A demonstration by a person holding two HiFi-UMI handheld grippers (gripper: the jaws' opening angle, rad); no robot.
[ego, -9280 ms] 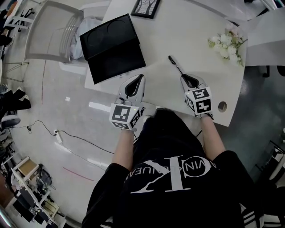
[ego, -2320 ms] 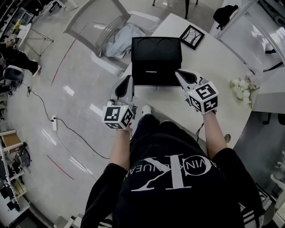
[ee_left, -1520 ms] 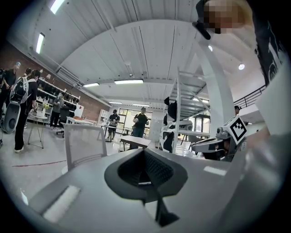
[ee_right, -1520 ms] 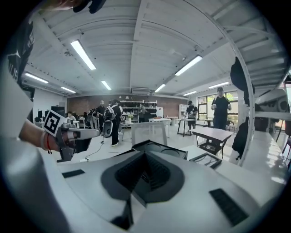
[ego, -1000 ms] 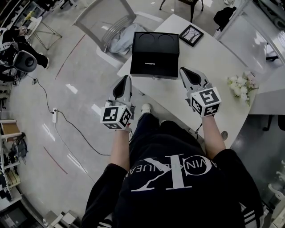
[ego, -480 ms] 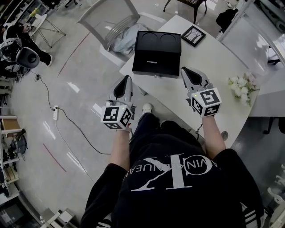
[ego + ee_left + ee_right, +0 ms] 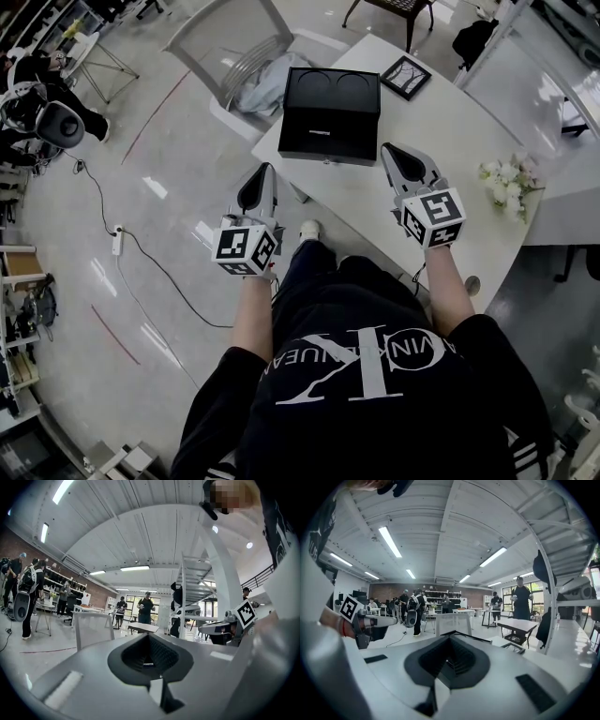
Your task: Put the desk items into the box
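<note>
A black box (image 7: 330,114) stands on the white table (image 7: 441,131), its lid closed, with two round outlines on top and a small pale clasp on its front. My left gripper (image 7: 266,169) hangs shut and empty beside the table's near-left edge, over the floor. Above the table, right of the box and nearer to me, my right gripper (image 7: 392,150) is shut and empty too. In the left gripper view the jaws (image 7: 149,635) meet on nothing; the right gripper view shows the same (image 7: 450,637). No loose desk items lie near the box.
A framed picture (image 7: 405,77) lies behind the box, and a bunch of white flowers (image 7: 506,178) sits at the table's right end. A grey chair (image 7: 225,42) with a pale cloth (image 7: 267,80) stands at the far left. A cable and power strip (image 7: 116,242) cross the floor.
The pen that lay on the table 9.3 s ago is out of sight and the box lid is down. Both grippers have drawn back from the box since 2.3 s ago.
</note>
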